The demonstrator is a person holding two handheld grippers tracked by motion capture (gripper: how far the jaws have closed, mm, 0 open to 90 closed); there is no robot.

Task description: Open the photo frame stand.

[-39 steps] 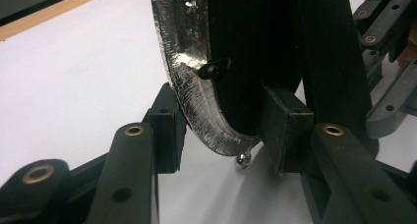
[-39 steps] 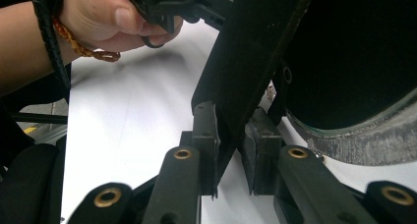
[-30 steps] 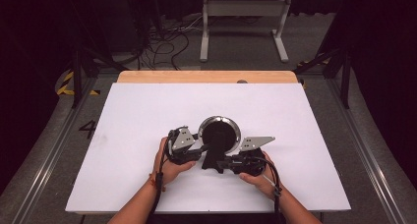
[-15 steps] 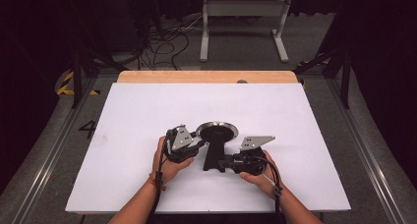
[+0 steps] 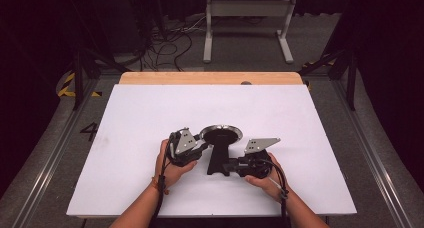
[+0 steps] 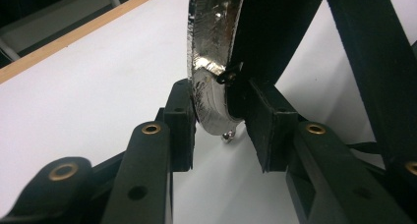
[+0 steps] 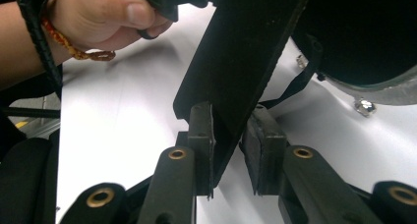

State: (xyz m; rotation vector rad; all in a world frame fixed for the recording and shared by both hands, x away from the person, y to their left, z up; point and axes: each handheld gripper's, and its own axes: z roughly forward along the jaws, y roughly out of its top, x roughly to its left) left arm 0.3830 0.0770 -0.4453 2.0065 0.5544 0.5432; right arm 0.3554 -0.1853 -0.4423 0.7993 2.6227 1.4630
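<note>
Pan lies handle-near, long axis near to far.
Left gripper pinches its crinkled silver rim; right gripper pinches the flat matte-black handle.

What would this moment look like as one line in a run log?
object: frying pan on white table | left hand-held gripper: shut on pan rim | right hand-held gripper: shut on black handle

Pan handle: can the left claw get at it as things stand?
Probably not. The left claw is shut on the pan rim, and the right claw is clamped on the handle. It would have to let go first.
</note>
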